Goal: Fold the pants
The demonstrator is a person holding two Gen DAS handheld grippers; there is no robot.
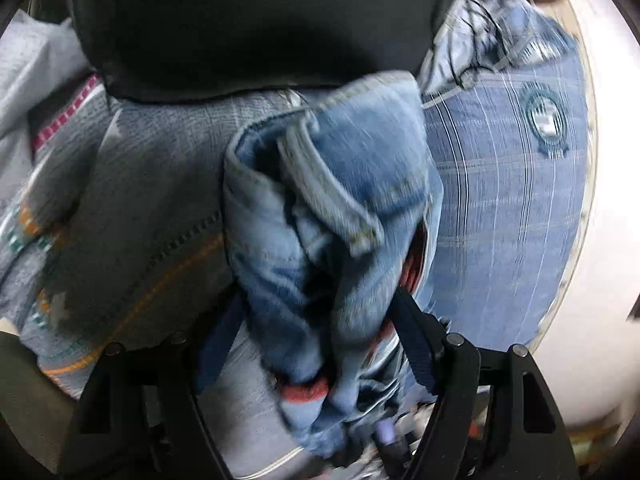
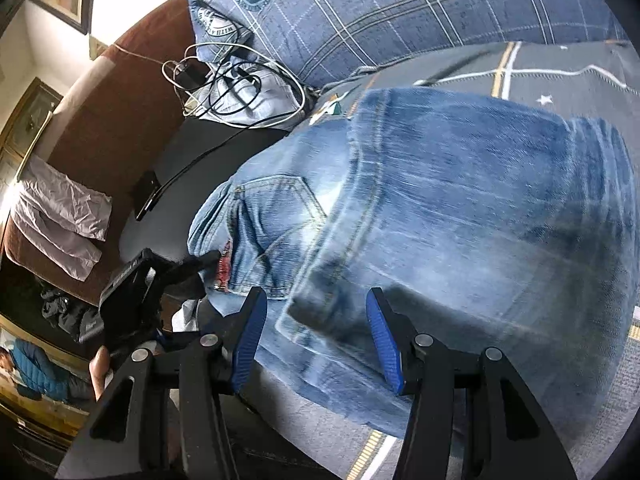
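Right wrist view: faded blue denim pants (image 2: 440, 208) lie bunched on the grey patterned bedspread (image 2: 560, 68), beside the blue plaid pillow (image 2: 400, 8). Your right gripper (image 2: 316, 336) is spread, pads off the cloth. Left gripper (image 1: 320, 312) has a denim wad between its fingers; grip unclear. Looks like early layout: next, flatten before folding.
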